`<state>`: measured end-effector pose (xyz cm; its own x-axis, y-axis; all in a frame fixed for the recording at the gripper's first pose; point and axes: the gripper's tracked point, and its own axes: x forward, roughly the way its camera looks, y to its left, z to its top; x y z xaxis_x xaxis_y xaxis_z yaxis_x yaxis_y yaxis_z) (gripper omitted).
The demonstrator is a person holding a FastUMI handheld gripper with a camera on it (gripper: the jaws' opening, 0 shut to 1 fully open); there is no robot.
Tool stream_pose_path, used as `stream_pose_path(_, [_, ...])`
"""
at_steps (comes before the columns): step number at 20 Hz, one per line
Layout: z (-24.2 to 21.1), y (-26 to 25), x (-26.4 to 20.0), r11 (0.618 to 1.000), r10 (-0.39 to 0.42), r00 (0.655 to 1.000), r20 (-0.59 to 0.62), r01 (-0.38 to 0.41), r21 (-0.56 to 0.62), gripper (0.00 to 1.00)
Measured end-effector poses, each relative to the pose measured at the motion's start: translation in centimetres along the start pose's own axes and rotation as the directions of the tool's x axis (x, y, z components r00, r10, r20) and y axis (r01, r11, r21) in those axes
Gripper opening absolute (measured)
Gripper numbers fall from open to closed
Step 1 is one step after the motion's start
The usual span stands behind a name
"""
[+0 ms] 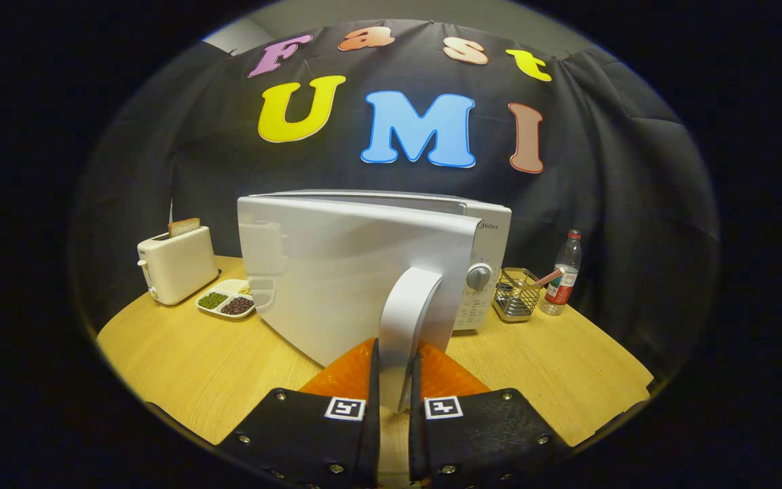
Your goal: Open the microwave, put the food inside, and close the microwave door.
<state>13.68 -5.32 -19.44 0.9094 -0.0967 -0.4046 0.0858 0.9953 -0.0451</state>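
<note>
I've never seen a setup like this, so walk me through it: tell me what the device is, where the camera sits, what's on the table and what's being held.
This is a camera riding on a hand-held gripper that a person carries; it looks forward along the two fingers. Those fingers are closed on the handle of the microwave door, which is swung partly open from the microwave. On the wooden table, beyond and left of the door, stand a toaster with a bread slice in it and a divided plate of beans. Right of the microwave are a wire basket and a water bottle.
</note>
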Motion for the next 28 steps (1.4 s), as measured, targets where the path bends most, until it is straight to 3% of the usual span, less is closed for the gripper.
stream_pose_path(14, [-1.9,8.7,-6.8,0.991,0.121,0.993,-0.004,-0.121,-0.058,0.17])
stream_pose_path(28, [-4.7,18.2,-11.4,0.954,0.275,0.959,-0.06,-0.28,-0.104,0.17])
